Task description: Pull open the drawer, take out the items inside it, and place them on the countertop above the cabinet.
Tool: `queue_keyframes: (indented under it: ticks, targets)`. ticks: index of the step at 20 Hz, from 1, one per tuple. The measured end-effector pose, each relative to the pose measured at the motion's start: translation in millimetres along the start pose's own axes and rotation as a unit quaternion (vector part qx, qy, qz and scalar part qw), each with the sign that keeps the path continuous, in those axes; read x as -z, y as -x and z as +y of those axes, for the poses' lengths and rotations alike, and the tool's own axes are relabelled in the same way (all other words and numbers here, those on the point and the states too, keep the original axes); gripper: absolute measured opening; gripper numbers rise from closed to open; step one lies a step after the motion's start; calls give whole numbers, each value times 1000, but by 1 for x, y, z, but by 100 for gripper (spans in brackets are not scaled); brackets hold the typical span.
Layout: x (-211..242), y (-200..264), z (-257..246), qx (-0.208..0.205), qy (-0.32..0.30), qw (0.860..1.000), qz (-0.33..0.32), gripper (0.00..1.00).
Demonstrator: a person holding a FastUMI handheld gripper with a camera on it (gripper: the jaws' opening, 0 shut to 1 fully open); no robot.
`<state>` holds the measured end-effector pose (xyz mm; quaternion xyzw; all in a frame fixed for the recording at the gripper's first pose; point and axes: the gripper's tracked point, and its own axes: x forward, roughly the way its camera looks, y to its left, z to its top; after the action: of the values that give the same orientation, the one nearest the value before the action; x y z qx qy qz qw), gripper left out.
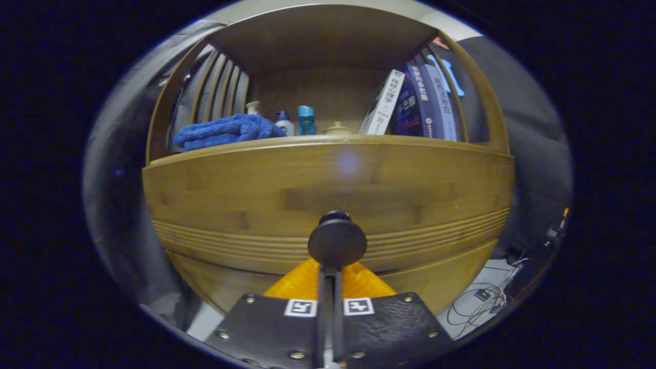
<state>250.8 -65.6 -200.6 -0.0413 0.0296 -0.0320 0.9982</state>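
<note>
Hand-held gripper point(329, 277), fingers nearly together, just below the dark knob point(336, 242) of the closed drawer point(256, 200); grip on knob cannot be told.

We cannot see into the drawer point(328, 189); its front hides whatever lies inside. The knob point(336, 242) covers the gripper point(330, 274) fingertips, so their grip is unclear. The towel point(225, 130) at the countertop's point(318, 142) left edge hides the bottles' point(285, 123) bases.
</note>
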Motion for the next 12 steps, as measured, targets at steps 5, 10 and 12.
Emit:
queue_keyframes:
  ticks: [5, 10, 12]
  targets:
    - [-1, 6, -14, 22, -13, 1000, 11, 11]
    - [-17, 13, 6, 2, 9, 1000, -5, 40]
    - [-21, 11, 3, 13, 20, 1000, -13, 42]
